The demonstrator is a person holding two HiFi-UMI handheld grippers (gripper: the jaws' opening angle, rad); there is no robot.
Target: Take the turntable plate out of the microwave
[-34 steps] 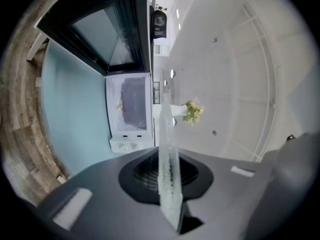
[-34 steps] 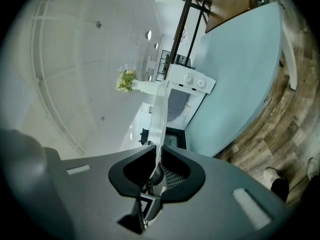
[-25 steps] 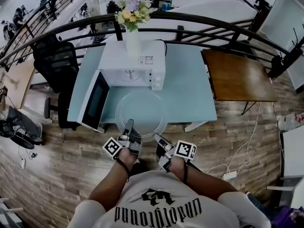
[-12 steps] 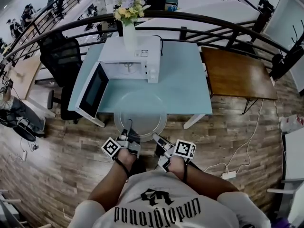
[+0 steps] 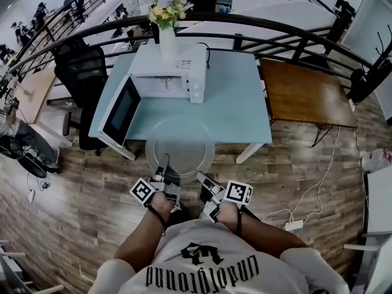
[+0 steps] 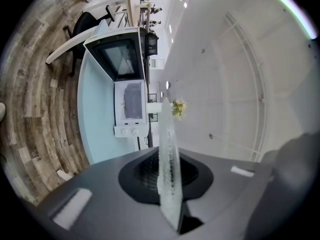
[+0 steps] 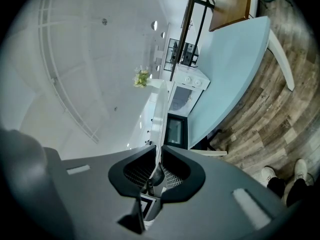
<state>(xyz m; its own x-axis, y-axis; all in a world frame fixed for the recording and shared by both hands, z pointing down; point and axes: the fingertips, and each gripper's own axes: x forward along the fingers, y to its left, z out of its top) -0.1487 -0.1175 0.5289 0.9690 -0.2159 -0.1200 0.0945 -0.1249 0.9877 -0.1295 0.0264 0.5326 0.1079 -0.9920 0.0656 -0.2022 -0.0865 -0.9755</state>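
The clear glass turntable plate hangs level over the front edge of the light blue table, out of the white microwave. My left gripper is shut on the plate's near rim and my right gripper is shut on the same rim further right. In the left gripper view the plate shows edge-on, pinched in the left gripper. In the right gripper view the plate's thin edge runs out from the closed right gripper. The microwave's door stands open to the left.
A vase of flowers stands on top of the microwave. A brown wooden table adjoins the blue one on the right. A black office chair stands to the left, a curved black railing behind. The floor is wood planks.
Both grippers have drawn the plate back toward me, away from the microwave. It now reaches further past the table's front edge.
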